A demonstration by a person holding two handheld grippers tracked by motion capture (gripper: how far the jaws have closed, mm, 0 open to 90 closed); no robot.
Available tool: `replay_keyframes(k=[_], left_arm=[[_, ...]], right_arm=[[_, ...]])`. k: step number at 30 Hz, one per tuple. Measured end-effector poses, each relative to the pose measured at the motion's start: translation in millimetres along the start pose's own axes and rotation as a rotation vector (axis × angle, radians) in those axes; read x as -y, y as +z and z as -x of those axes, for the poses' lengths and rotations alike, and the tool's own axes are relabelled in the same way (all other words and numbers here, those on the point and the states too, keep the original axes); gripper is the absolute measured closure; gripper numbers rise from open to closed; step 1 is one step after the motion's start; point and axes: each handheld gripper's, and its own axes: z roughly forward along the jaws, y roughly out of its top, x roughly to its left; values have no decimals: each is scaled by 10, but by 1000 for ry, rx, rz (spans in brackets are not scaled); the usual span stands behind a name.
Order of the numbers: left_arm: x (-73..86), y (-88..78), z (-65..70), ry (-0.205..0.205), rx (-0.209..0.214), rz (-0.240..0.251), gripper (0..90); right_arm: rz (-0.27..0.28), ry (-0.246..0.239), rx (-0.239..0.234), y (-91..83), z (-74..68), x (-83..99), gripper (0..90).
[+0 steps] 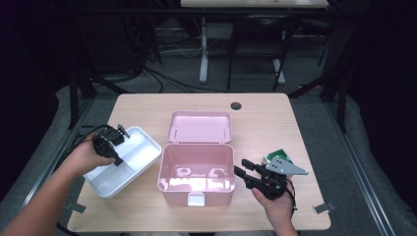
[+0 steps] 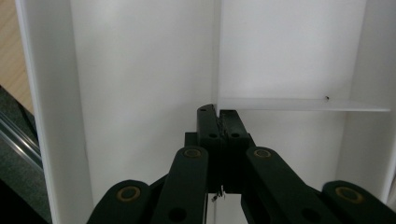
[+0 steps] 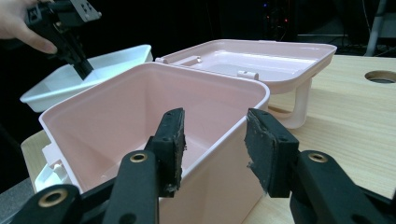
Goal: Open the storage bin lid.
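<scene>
The left tool (image 1: 119, 133), jaws pressed together on the thin divider wall (image 2: 303, 104), dips into the white tray (image 1: 142, 162) at the bench's (image 1: 265, 123) nine o'clock edge. The right tool (image 1: 244, 173), spread and holding nothing, sits at four o'clock beside the open pink box (image 1: 195, 189); bare bench lies beyond.

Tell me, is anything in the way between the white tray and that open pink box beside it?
Nothing visible is. The white tray lies just left of the pink box, which is open with bare table around it, and the left gripper reaches into the tray.
</scene>
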Motion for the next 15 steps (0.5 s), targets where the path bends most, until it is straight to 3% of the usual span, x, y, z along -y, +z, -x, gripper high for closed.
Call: replay_keyframes(k=[10, 15], left_arm=[[14, 371, 5, -23, 11, -11, 896], [18, 459, 2, -32, 14, -20, 896]], right_arm=[[0, -2, -2, 8, -4, 5, 569], [2, -4, -1, 6, 3, 3, 569]])
